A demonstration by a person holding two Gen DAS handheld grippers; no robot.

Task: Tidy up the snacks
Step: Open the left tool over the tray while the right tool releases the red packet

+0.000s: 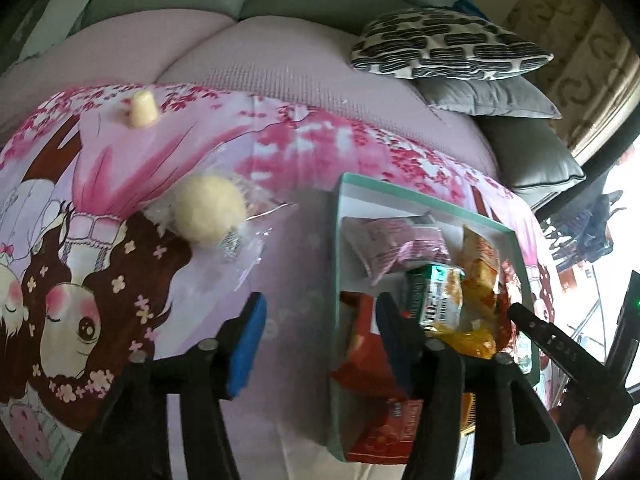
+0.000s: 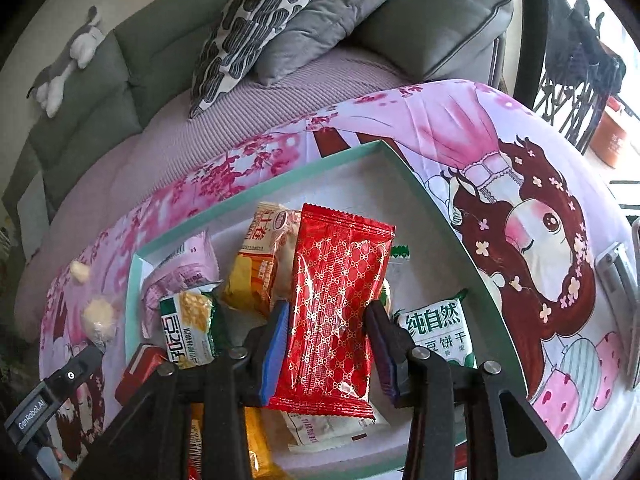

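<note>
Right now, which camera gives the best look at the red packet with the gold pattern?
The right wrist view: the red packet fills the middle of the picture, lying over the other snacks in the teal box, between the fingers of the right gripper. In the left wrist view I cannot pick it out for certain.

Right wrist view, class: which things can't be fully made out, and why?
- White packet: mostly hidden under the red packet.
- Green-and-white biscuit packet: lower part hidden by the right gripper.
- Orange packet: covered by the gripper, cut by the bottom edge.
</note>
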